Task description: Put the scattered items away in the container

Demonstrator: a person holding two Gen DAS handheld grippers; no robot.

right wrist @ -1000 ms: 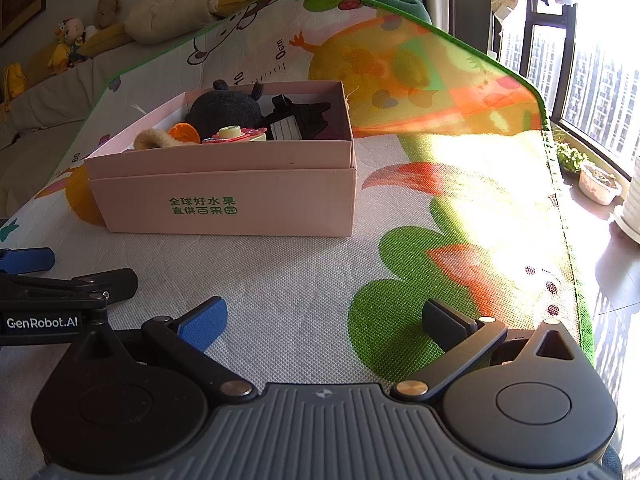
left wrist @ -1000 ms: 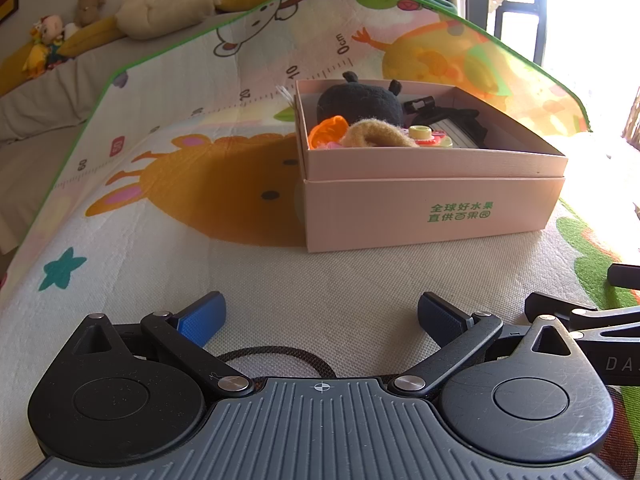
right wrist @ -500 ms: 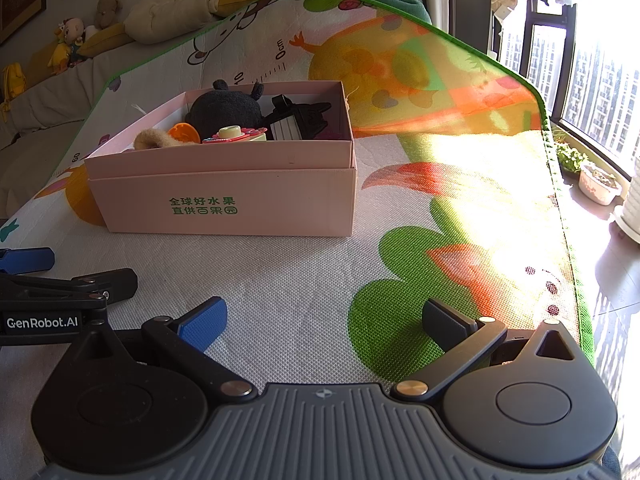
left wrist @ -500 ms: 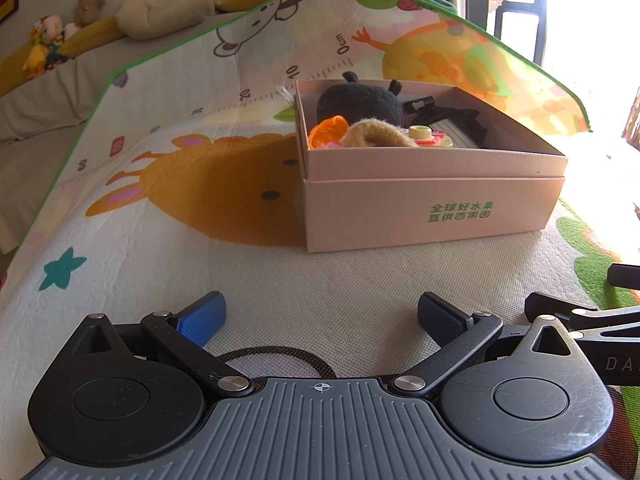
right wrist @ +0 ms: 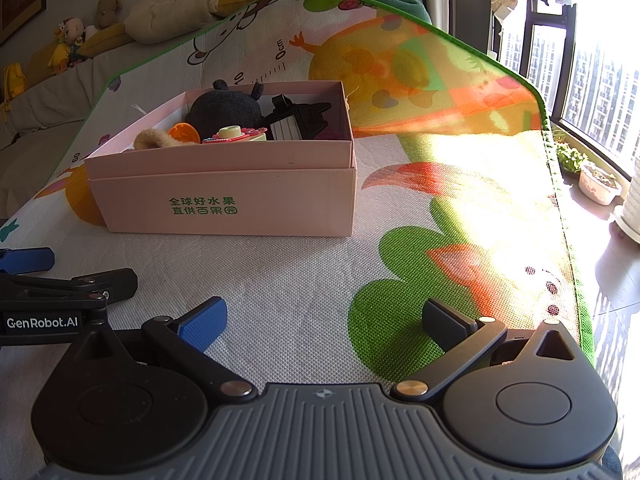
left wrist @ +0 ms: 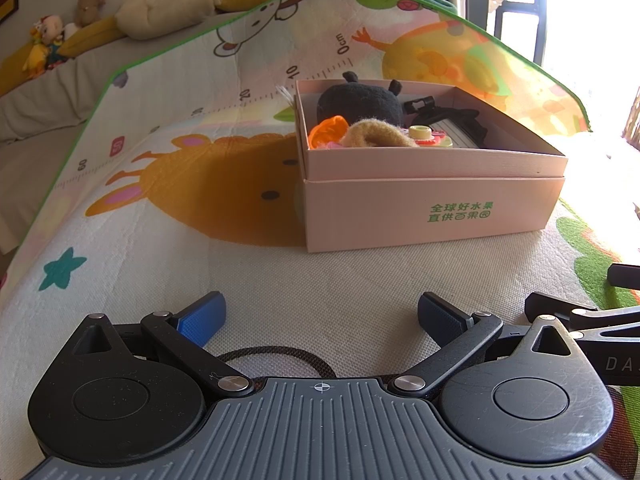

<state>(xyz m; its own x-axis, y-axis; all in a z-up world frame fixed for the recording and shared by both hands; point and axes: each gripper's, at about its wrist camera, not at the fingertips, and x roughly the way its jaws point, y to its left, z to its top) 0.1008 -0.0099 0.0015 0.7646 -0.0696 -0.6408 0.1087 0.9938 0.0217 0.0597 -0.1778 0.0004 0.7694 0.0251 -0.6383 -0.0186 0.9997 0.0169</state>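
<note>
A pink cardboard box (left wrist: pixel 432 208) (right wrist: pixel 224 200) stands on the cartoon play mat. It holds a black plush toy (left wrist: pixel 360 102) (right wrist: pixel 226 110), an orange piece (left wrist: pixel 328 130), a tan fuzzy item (left wrist: pixel 376 134), a yellow-pink round toy (right wrist: pixel 234 134) and a black-and-white gadget (right wrist: pixel 296 120). My left gripper (left wrist: pixel 320 318) is open and empty, low over the mat in front of the box. My right gripper (right wrist: pixel 322 320) is open and empty, beside it to the right. A black cord loop (left wrist: pixel 276 356) lies just under the left gripper.
The play mat (right wrist: pixel 440 216) covers the surface; its right edge drops to a window sill with plant pots (right wrist: pixel 600 184). Plush toys (left wrist: pixel 160 8) line a sofa at the back left. The left gripper's body (right wrist: pixel 48 300) shows in the right wrist view.
</note>
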